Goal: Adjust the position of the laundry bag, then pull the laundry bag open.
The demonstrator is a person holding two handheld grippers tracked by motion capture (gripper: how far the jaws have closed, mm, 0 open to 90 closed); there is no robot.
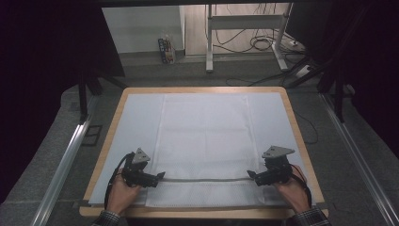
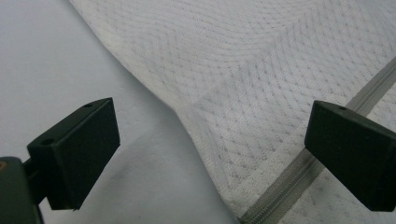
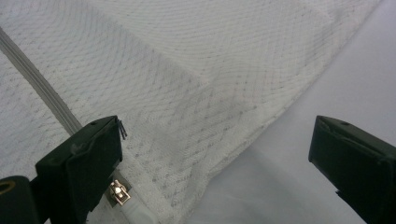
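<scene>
While my left claw (image 1: 161, 175) and right claw (image 1: 250, 174) stood released at seven and five o'clock, the mesh laundry bag (image 1: 205, 141) lay flat mid-table, each side edge between spread jaws, apparently freed to settle smooth.

right tongs (image 3: 215, 158) wide open over edge of white mesh laundry bag (image 3: 187, 79); grey zipper (image 3: 42, 88), metal zipper pull (image 3: 119, 193) beside left jaw; pale worktop cover (image 3: 327, 88) at right.
</scene>
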